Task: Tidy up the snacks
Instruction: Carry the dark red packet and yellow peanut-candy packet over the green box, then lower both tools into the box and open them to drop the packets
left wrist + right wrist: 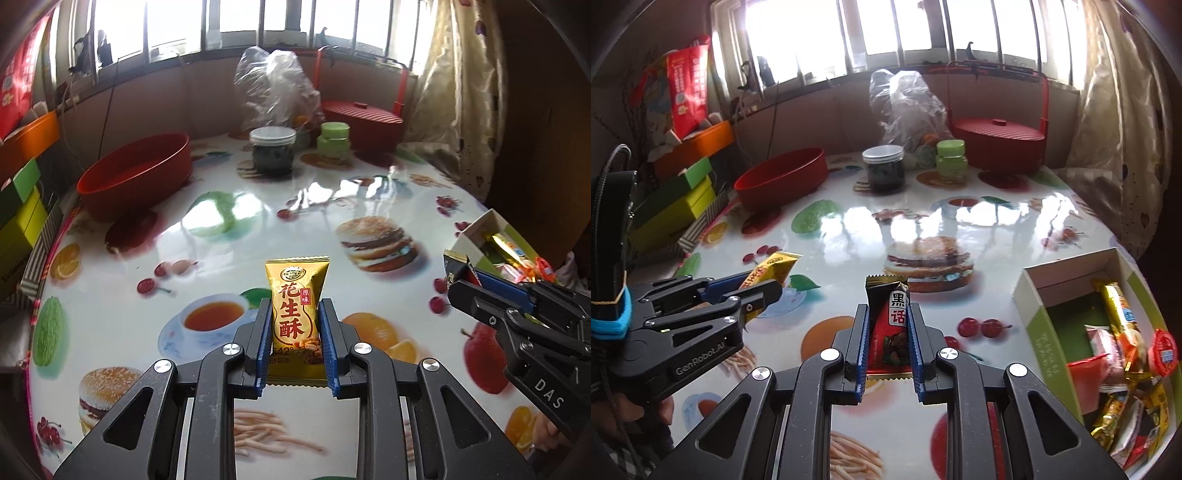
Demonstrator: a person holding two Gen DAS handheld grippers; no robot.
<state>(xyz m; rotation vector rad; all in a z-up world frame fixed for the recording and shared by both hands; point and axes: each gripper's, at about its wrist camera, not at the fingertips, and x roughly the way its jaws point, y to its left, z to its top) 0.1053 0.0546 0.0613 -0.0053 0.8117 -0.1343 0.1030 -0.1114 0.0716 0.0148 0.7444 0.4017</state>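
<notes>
Right now your left gripper pinches a gold packet between its blue pads, packet upright w/ its top sticking out past the fingertips, lifted clear of the tabletop. Your right gripper is clamped on a black-and-red packet, also upright, crimped top edge above the pads. Both grippers sit side by side over the tabletop's near part; from the right wrist view the left gripper shows at left w/ the gold packet poking out toward the middle.

Snack box stands at the tabletop's right edge, just right of your right gripper, open top, already holding a pile of mixed packets at its near end; far end is bare.

Further back: red bowl at left, dark jar w/ a pale lid in the middle, green jar beside it, clear plastic bag behind them, red lidded basket at far right.
</notes>
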